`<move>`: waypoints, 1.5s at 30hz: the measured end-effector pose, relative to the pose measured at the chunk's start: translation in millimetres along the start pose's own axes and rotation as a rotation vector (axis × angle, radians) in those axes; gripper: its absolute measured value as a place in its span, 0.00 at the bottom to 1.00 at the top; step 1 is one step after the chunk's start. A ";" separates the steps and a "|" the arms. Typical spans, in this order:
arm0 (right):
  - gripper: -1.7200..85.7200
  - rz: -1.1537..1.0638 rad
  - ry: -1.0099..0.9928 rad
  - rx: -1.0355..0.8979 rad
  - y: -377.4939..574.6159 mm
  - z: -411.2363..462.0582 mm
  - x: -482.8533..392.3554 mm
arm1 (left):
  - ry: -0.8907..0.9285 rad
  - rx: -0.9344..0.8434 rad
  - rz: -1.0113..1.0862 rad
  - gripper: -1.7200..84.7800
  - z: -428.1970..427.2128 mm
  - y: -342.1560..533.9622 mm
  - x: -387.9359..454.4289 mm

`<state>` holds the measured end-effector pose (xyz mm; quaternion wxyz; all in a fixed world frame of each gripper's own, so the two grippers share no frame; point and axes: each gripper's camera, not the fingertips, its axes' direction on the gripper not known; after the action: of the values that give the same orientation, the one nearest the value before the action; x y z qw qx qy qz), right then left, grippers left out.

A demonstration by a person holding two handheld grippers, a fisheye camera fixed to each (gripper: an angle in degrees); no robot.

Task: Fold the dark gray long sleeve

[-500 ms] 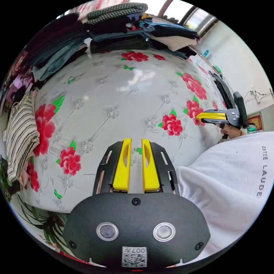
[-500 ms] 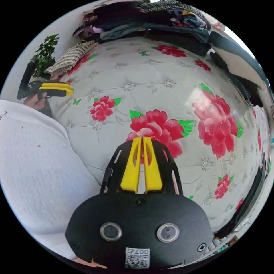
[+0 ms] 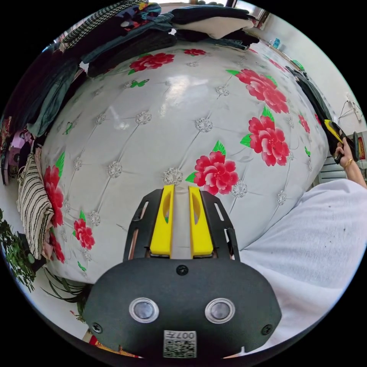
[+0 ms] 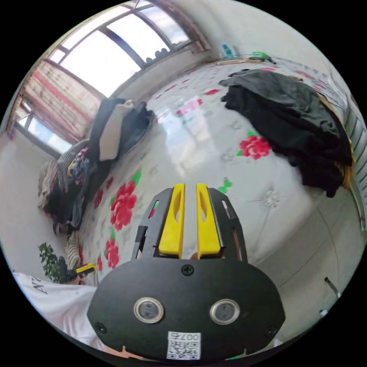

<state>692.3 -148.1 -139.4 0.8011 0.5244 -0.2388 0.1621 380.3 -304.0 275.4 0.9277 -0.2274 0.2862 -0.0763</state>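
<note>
**Both grippers empty over the flowery bed, dark pile off to the side**

So the surface is a big bed (image 3: 160,126) with a shiny white quilted cover, printed with red flowers and green leaves, little tufted rosettes all over it. Along the far edge in the left gripper view there's a long heap of stacked clothes (image 3: 126,30), mostly dark blues and blacks with something checked and something cream mixed in. A striped garment (image 3: 32,202) hangs off the side of the bed, next to a green plant (image 3: 17,252). The right gripper view catches a big window (image 4: 103,53) with reddish curtains, pale walls, and a pale floor below the bed's edge.

The dark gray long sleeve seems to be in the crumpled dark pile (image 4: 294,122) lying on the bed near its edge, well apart from both grippers. Can't say for sure which piece in it is the one.

The left gripper (image 3: 180,221) hangs over the cover near the person's white shirt (image 3: 317,244), jaws a little apart, nothing in them. The right gripper (image 4: 190,221) points across the bed toward the dark pile, jaws also slightly apart and empty. You can see it far off in the left gripper view, in the person's hand (image 3: 346,153) out by the bed's edge.
</note>
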 end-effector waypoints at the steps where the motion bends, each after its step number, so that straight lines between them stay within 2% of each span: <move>1: 0.05 0.044 0.101 0.062 -22.3 -24.0 29.2 | -0.015 -0.023 0.009 0.09 5.8 -4.5 2.1; 4: 0.06 0.090 0.322 0.157 -70.4 -63.6 82.0 | -0.050 -0.077 0.028 0.09 19.4 -14.4 6.0; 7: 0.07 0.165 0.410 0.166 -113.7 -81.5 129.2 | -0.050 -0.111 0.007 0.09 30.2 -19.9 1.0; 11: 0.07 0.299 0.412 0.152 -146.7 -84.5 179.6 | -0.073 -0.142 -0.019 0.09 40.3 -23.6 -1.5; 13: 0.05 0.399 0.333 0.012 -152.8 -57.9 212.7 | -0.098 -0.159 -0.030 0.08 45.3 -24.7 -2.3; 15: 0.04 0.363 0.357 0.096 -144.1 -61.5 205.6 | -0.104 -0.160 -0.047 0.08 47.6 -23.2 -5.7; 17: 0.03 0.336 0.293 0.087 -139.5 -60.8 196.4 | -0.099 -0.151 -0.066 0.07 48.2 -19.3 -11.6; 19: 0.02 0.203 0.040 0.122 -127.1 -66.3 159.8 | -0.088 -0.128 -0.070 0.05 46.9 -11.0 -19.5; 21: 0.02 0.086 -0.069 0.129 -109.5 -67.1 111.2 | -0.079 -0.064 -0.041 0.03 40.6 -2.4 -20.5; 26: 0.02 -0.259 -0.322 -0.040 -38.3 -48.1 -48.2 | 0.067 0.195 -0.007 0.01 1.0 12.8 -13.5; 29: 0.02 -0.487 -0.524 -0.224 22.4 -31.7 -146.4 | 0.179 0.307 0.055 0.02 -27.1 21.8 -7.1; 31: 0.02 -0.668 -0.798 -0.480 87.1 -15.1 -231.3 | 0.246 0.385 0.134 0.07 -51.7 37.5 -2.6; 33: 0.02 -0.824 -0.957 -0.616 147.0 -15.7 -295.7 | 0.280 0.431 0.179 0.09 -67.0 54.2 -3.3; 35: 0.03 -1.001 -0.956 -0.638 200.9 -26.2 -349.2 | 0.307 0.453 0.198 0.11 -77.8 72.3 -9.8; 37: 0.03 -1.179 -0.844 -0.586 243.8 -39.0 -388.5 | 0.264 0.441 0.150 0.10 -82.1 98.0 -28.7; 38: 0.04 -1.202 -0.824 -0.576 249.2 -41.1 -392.2 | 0.238 0.435 0.124 0.10 -81.5 105.1 -35.5; 41: 0.05 -1.177 -0.715 -0.474 256.1 -43.6 -382.3 | 0.230 0.414 -0.018 0.10 -79.9 141.4 -80.6; 45: 0.07 -1.079 -0.549 -0.506 267.5 -24.3 -357.7 | 0.238 0.464 -0.236 0.10 -96.1 196.6 -146.9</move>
<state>262.9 -22.8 -141.2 0.7786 0.3883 -0.1687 -0.4633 207.0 -126.4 186.4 0.8994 -0.0300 0.3396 -0.2734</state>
